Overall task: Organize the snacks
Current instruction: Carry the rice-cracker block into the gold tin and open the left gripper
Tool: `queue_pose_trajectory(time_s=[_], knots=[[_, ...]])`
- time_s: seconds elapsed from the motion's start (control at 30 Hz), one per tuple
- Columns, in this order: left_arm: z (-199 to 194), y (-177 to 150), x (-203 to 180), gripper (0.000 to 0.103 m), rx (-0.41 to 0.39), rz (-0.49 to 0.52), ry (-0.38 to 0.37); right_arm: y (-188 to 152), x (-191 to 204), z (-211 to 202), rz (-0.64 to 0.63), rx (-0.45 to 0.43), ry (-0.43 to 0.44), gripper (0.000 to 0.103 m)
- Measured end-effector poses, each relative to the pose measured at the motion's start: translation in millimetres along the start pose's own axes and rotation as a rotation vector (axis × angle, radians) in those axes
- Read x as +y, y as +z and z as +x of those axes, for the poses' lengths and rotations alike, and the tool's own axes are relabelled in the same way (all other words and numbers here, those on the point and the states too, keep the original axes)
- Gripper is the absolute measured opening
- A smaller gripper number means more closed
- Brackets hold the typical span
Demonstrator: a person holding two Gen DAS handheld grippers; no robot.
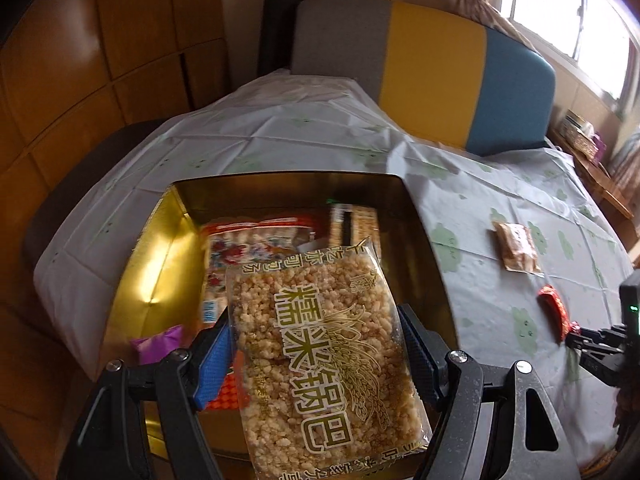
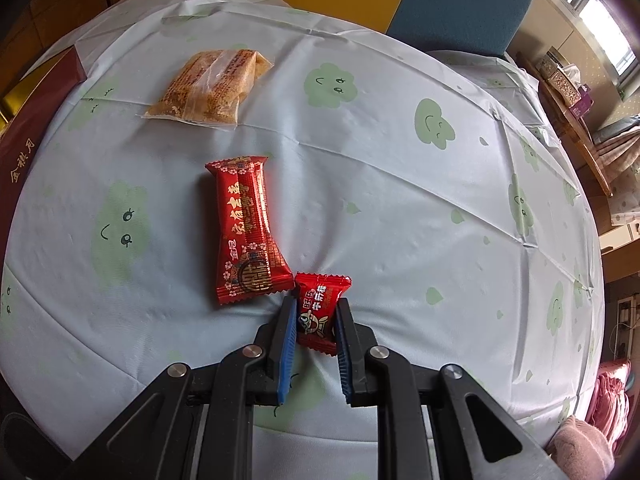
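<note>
My left gripper (image 1: 320, 344) is black with blue pads, and my right gripper (image 2: 316, 320) the same. Between the left pads is a clear rice-crisp packet (image 1: 320, 356), its contents pale golden, printed with olive-green characters and a wheat-ear drawing. The tin (image 1: 152, 280) under it is shiny gold inside, dark red outside. The tablecloth (image 2: 400, 200) is pale blue-white with green smiling clouds. On it lie a small red candy (image 2: 318, 312), a longer red wrapper (image 2: 248, 232) with gold characters and flowers, and a clear packet of amber-orange pieces (image 2: 208, 88). The far chair (image 1: 424, 76) is grey, yellow and blue.
</note>
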State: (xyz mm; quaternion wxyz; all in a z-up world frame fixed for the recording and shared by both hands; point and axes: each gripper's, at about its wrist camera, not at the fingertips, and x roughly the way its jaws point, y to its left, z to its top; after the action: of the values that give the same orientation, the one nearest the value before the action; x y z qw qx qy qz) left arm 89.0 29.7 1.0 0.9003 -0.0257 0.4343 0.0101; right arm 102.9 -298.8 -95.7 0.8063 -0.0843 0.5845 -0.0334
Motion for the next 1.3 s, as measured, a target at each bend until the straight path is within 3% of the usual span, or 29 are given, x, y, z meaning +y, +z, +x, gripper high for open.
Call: queue_pose_trajectory(time_s=[0.23, 0.8, 1.3], knots=[[8, -13, 41, 0.075, 0.031, -0.073, 0.074, -3, 4, -2, -0.025, -0.012, -0.015, 0.018], [24, -26, 50, 0.076, 0.064, -0.09, 0.088, -6, 4, 0, -0.034, -0.028, -0.023, 0.018], [-16, -11, 50, 0.076, -0.121, -0.1, 0.154, -7, 7, -1, -0.055, -0.031, -0.046, 0.018]])
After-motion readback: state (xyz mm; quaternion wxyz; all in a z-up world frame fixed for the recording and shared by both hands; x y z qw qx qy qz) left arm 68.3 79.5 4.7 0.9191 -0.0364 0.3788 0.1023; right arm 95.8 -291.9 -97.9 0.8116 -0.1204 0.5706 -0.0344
